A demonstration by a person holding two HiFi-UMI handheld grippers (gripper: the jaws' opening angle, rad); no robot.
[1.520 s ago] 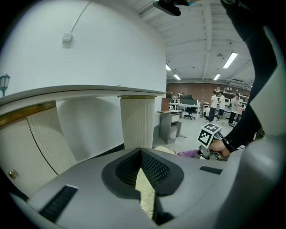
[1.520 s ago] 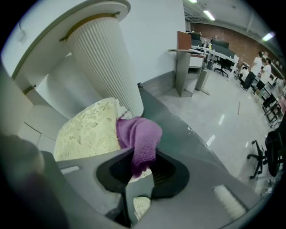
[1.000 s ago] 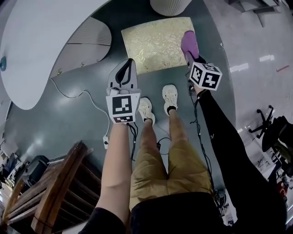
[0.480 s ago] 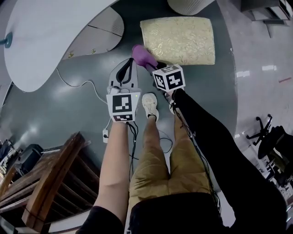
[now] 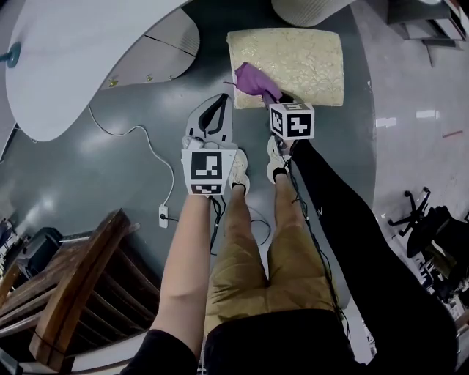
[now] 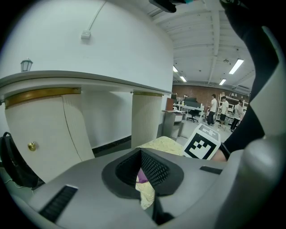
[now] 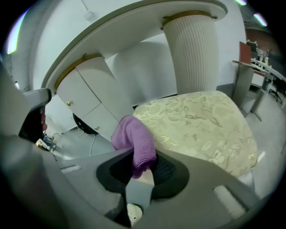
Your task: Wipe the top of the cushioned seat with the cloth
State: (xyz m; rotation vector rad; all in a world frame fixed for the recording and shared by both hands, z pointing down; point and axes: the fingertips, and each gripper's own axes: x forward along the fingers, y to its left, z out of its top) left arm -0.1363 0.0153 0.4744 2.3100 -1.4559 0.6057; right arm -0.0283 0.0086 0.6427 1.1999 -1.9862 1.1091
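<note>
The cushioned seat (image 5: 300, 55) is a gold patterned pad on the floor ahead of my feet. The purple cloth (image 5: 252, 78) lies on its near left part, with my right gripper (image 5: 270, 97) shut on it. In the right gripper view the cloth (image 7: 134, 138) bunches up out of the right gripper (image 7: 143, 163), with the seat (image 7: 196, 120) behind. My left gripper (image 5: 221, 99) hangs shut and empty over the floor, just left of the seat's near corner. In the left gripper view the left gripper (image 6: 145, 172) stands with the seat (image 6: 165, 144) beyond it.
A white curved counter (image 5: 73, 51) with cabinet doors (image 5: 157, 51) runs along the left. A fluted white pedestal (image 5: 308, 9) stands behind the seat. A white cable and plug strip (image 5: 163, 216) lie on the floor. A wooden frame (image 5: 66, 307) is at lower left.
My right gripper carried the cloth from the seat's right edge leftward past the near left corner, then back onto the seat's near left part. The left gripper stayed put.
</note>
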